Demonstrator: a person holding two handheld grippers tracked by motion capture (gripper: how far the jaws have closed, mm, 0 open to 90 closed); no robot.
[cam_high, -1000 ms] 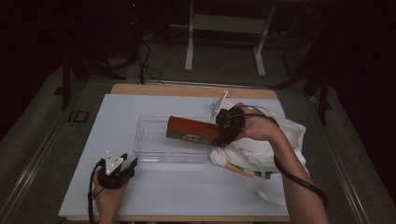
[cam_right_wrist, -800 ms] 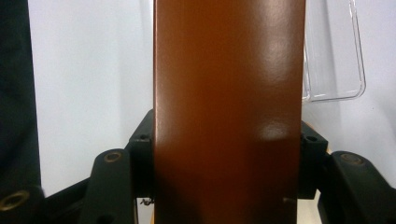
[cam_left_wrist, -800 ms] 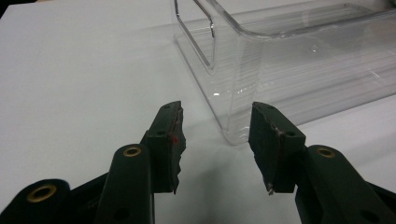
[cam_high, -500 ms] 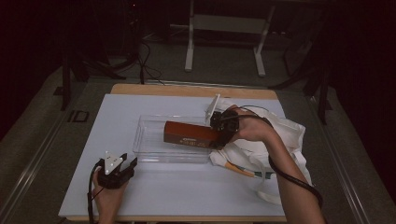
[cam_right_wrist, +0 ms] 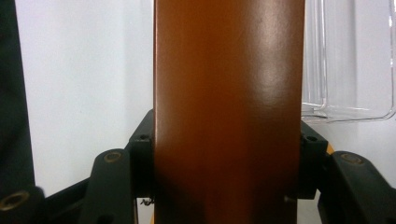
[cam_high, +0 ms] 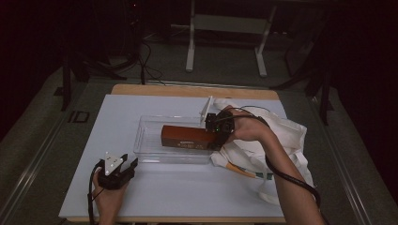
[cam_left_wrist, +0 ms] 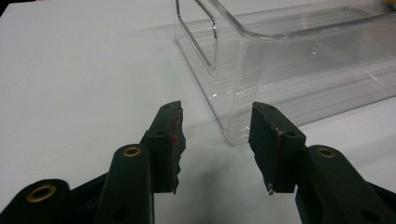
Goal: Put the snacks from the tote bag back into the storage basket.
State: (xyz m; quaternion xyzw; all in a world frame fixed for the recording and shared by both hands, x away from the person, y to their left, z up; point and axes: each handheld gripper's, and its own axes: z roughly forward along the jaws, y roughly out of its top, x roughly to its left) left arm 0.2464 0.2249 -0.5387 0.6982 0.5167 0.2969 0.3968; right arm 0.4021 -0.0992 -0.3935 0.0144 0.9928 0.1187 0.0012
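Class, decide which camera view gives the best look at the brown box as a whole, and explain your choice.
The high view: it shows the whole brown box lying lengthwise over the clear bin, held at one end by the right gripper. The right gripper view gives one plain brown face clamped between the jaws.

1 brown box [cam_high: 187, 137], 1 clear bin [cam_high: 150, 149], 1 white bag [cam_high: 288, 136], 2 claws

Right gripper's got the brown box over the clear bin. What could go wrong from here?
1. The right gripper clamps the long brown carton at one end only; it could sag or twist.
2. The clear plastic bin isn't braced; the open left gripper rests apart, so a bump may slide it.
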